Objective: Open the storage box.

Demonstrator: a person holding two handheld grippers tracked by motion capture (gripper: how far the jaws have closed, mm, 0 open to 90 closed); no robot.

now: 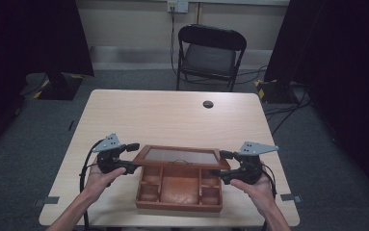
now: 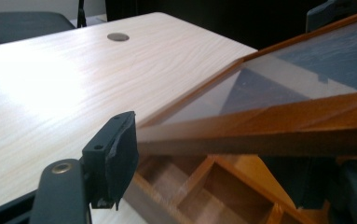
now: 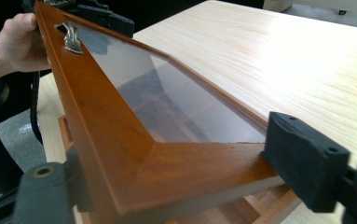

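Left hand (image 1: 98,179): comes in from the near edge of the desk (image 1: 172,113), on its left side, and holds the left gripper (image 1: 133,158).
Left gripper: sits at the left end of the box's raised lid (image 1: 181,156); a grey three-cornered plate (image 1: 109,142) rides on top of it and a black cable trails down toward the near edge.
Left fingers (image 2: 113,156): in the left gripper view one black padded finger stands against the outer edge of the lid's wooden frame and the other finger sits dark at the lower right under the frame; they look clamped on the lid's left end.
Wooden box (image 1: 179,187): lies near the near edge of the desk, about midway between the left and right edges; it is open, with small compartments on each side and a larger one in the middle.
Lid: brown wooden frame around a glass pane, tilted up from the box's far side; a small metal handle (image 3: 71,37) sits on its frame in the right gripper view.
Right gripper (image 1: 224,165): sits at the right end of the lid, with its own grey plate on top.
Right fingers (image 3: 304,158): one on each side of the frame's corner, closed on the lid.
Right hand (image 1: 256,186): enters from the near edge on the right.
Desk hole (image 1: 208,104): a round dark grommet near the far edge.
Chair (image 1: 208,55): a dark folding chair beyond the far edge, on the floor.
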